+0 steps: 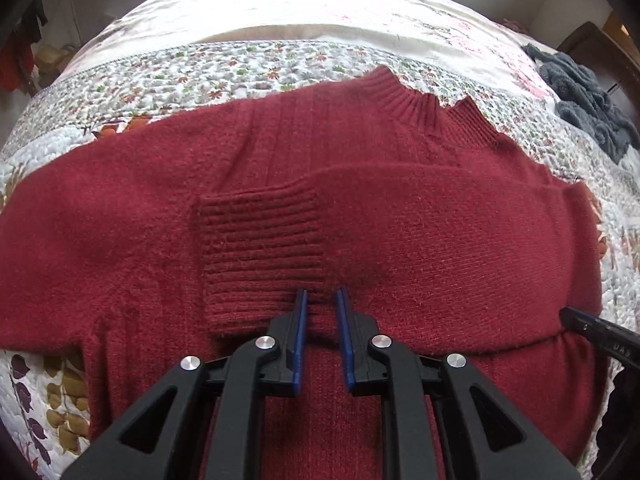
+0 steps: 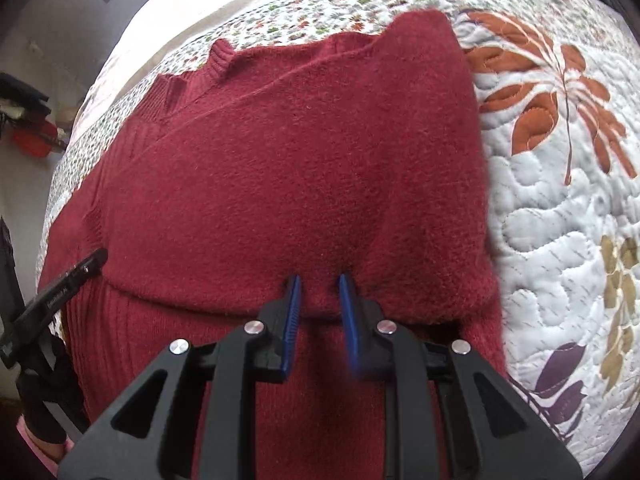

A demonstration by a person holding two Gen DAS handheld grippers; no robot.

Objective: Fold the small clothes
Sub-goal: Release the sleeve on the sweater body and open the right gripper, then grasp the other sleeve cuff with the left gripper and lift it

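The fuzzy dark red knit sweater (image 1: 400, 216) lies flat on the floral quilted bedspread (image 1: 240, 68), its sleeve folded across left-to-right, with the left gripper (image 1: 322, 300) and right gripper (image 2: 320, 284) both narrowly parted at the sleeve's near edge.

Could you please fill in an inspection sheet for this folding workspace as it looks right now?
Surface: quilted floral bedspread, covering the bed.
Job's things: dark red sweater lying flat; one sleeve folded across the body, its ribbed cuff on top.
Clutter: grey garment bunched at the bed's far edge.
Grippers: left gripper and right gripper both open, low over the sweater.
Cables: nothing seen.
Surroundings: red and dark items hanging beside the bed; wall behind.
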